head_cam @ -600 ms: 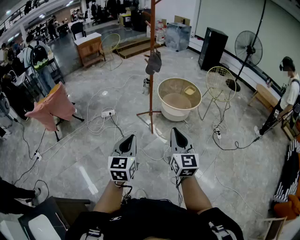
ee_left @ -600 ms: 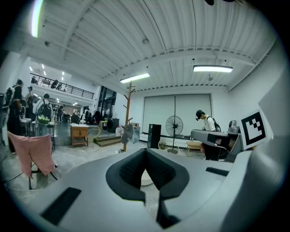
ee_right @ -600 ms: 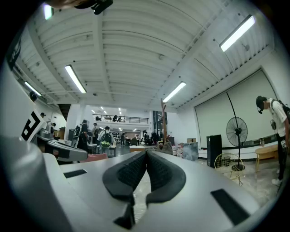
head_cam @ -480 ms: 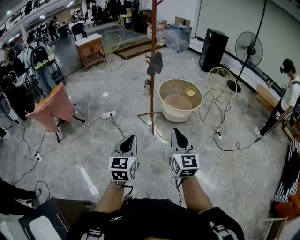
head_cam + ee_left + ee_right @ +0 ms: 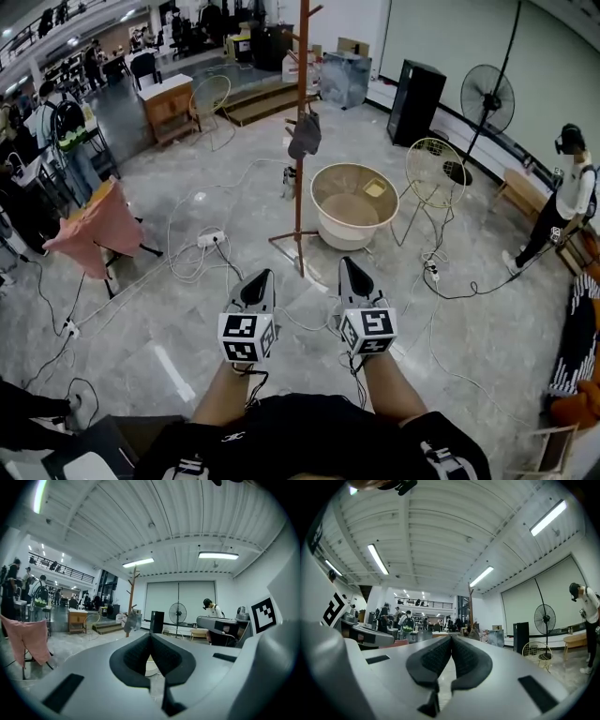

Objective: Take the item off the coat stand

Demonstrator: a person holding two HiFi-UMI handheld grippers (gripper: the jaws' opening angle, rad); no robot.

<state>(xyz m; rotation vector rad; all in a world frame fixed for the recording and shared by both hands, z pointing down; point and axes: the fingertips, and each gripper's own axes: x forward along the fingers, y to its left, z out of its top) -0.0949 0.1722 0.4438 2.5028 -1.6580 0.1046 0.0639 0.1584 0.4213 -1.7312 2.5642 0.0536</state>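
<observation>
Two handheld grippers, the left gripper (image 5: 260,275) and the right gripper (image 5: 348,263), point side by side across a polished, grey-veined stone floor (image 5: 178,309) toward a slim, reddish-brown wooden coat stand (image 5: 300,197). Each is a smooth, pale grey wedge faced with black ribbed pads. The left gripper view and the right gripper view show both pairs of jaws pressed together at the tips, with nothing between them. Each gripper carries a marker cube (image 5: 246,336) printed with black-and-white square patterns. White print on the person's black sleeves is too small to read.

The item (image 5: 305,136), soft, drooping and dark grey, hangs from a peg partway up the stand's pole, well apart from both grippers. It shows in the left gripper view as a limp grey shape (image 5: 130,620) against the pole.

Just beside the stand's splayed feet sits a round cream tub (image 5: 330,228) with a thin rim. Near it stands a wire chair (image 5: 432,157) with a circular back. Behind that are a black box-shaped cabinet (image 5: 416,98) and a pedestal fan (image 5: 487,94) in a round cage. At the left, a pink cloth (image 5: 94,225) is draped in loose folds over a frame. White cables loop across the floor from a power strip (image 5: 211,238).
</observation>
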